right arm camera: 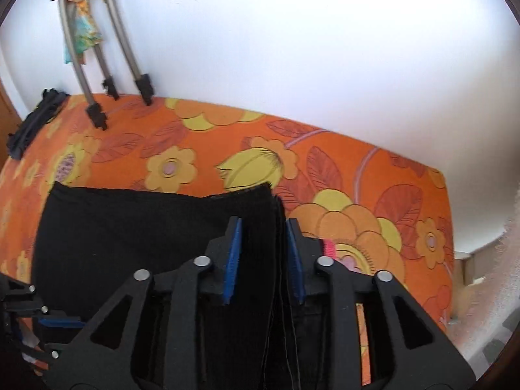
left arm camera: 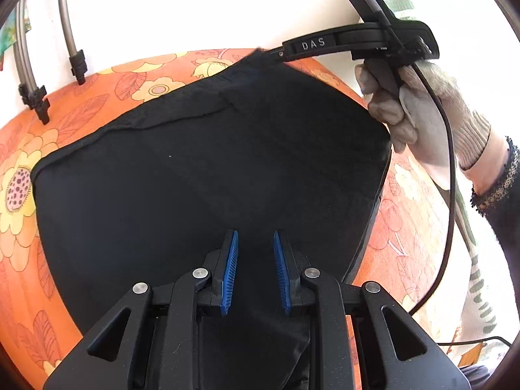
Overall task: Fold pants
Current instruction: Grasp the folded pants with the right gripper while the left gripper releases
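both grippers parted, left gripper (left arm camera: 255, 271) and right gripper (right arm camera: 264, 260) straddling black pants (left arm camera: 195, 178), flowered cover (right arm camera: 357, 195)

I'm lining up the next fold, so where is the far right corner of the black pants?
In the left wrist view it lies upper right of centre on the orange floral sheet, at the right claw tip: pants.

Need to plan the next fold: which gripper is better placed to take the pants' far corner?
Probably right. The right gripper already straddles the black pants at their far right edge, near that corner. The left gripper hovers over mid-cloth, away from any edge.
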### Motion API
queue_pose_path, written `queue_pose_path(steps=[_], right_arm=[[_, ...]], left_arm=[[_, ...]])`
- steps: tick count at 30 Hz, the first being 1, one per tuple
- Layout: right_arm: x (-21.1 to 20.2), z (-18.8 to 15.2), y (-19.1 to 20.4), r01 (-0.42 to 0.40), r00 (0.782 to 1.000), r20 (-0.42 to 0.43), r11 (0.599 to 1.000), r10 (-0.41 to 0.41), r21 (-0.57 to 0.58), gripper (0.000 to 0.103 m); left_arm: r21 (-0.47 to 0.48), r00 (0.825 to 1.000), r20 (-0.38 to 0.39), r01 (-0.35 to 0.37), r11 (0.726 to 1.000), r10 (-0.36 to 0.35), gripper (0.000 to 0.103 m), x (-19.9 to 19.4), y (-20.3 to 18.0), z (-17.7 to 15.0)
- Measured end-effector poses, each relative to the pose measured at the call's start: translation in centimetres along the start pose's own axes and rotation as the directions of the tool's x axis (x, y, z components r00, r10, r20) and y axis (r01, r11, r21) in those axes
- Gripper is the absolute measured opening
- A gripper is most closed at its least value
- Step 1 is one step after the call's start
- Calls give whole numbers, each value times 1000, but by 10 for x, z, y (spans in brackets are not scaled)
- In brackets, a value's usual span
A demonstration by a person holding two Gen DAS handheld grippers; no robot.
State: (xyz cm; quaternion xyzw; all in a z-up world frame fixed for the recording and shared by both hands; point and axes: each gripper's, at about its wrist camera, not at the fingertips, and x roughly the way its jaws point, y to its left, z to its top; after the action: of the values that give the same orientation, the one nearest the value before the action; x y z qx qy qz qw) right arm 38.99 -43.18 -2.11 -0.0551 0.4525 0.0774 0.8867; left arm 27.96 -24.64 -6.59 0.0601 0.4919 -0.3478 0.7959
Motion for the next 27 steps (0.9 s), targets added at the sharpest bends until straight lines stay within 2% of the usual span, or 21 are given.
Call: queue_pose_path(steps=[3, 6, 10, 13, 16, 19, 21, 25, 27], right_arm=[[-12, -5, -27, -18, 999, 32, 993, 14, 115, 35], [-36, -18, -32, -62, 995, 88, 989, 50, 136, 35], [-57, -45, -8, -144, 987, 81, 984, 136, 105, 35], [-66, -66, 12, -160, 986, 66, 983, 155, 87, 35], [-84, -78, 32, -195, 978, 87, 978, 187, 81, 35], [-101, -88, 61, -277, 958, 106, 957, 268, 87, 35], [-110, -95, 91, -313, 947, 99, 948, 306, 62, 35], [-117, -116, 159, -313, 948, 65, 950, 313, -6, 35], [-111, -127, 187, -335, 942, 33, 942, 334, 8, 35]], left_arm=[[29, 1000, -6, 1, 1000, 0, 21, 0, -1, -8], [20, 1000, -5, 21, 1000, -20, 21, -6, 1, -14], [-5, 1000, 12, 23, 1000, -23, 21, -24, 8, -23], [-20, 999, 50, 4, 1000, -3, 21, -47, 13, -29], [-43, 997, 74, -33, 999, 37, 27, -66, 32, -34], [-60, 989, 94, -104, 993, 110, 27, -77, 54, -30], [-97, 990, 96, -91, 991, 100, 28, -83, 71, -26], [-154, 988, 105, -98, 983, 115, 27, -84, 99, -17], [-169, 988, 104, -96, 981, 114, 27, -78, 113, -9]])
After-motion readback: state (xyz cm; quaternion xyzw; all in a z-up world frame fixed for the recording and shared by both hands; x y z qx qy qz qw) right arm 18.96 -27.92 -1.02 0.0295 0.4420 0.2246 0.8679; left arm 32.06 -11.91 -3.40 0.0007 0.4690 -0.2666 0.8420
